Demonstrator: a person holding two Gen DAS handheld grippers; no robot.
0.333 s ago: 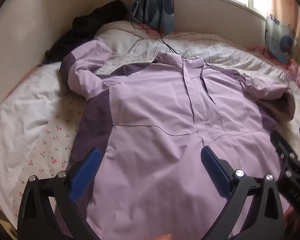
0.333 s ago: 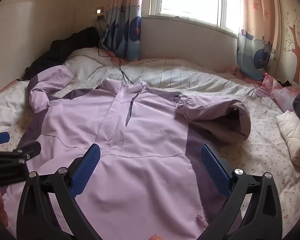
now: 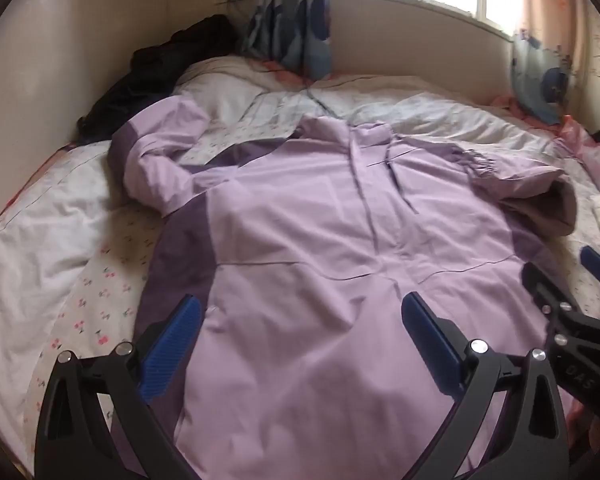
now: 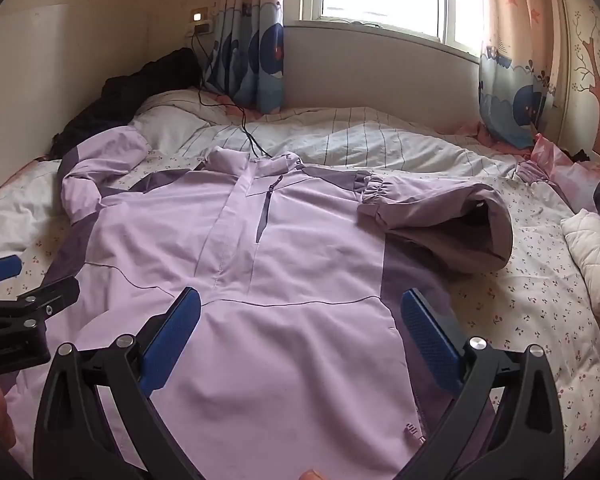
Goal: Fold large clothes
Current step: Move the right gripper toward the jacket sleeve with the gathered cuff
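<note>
Jacket (image 4: 284, 280), lilac with darker purple panels: laid front-up across the bed (image 4: 540, 320), collar toward the window, both sleeves folded in. Left gripper (image 3: 300, 320): I hold it over the hem, fingers spread wide, nothing between them. Right gripper (image 4: 300, 312): likewise spread and empty, above the lower right front.

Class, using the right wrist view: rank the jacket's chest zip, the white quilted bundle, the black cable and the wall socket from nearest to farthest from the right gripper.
From the right gripper:
1. Chest zip, just ahead on the jacket.
2. White quilted bundle, off to the right on the bed.
3. Black cable, beyond the collar.
4. Wall socket, on the far wall, upper left.
</note>
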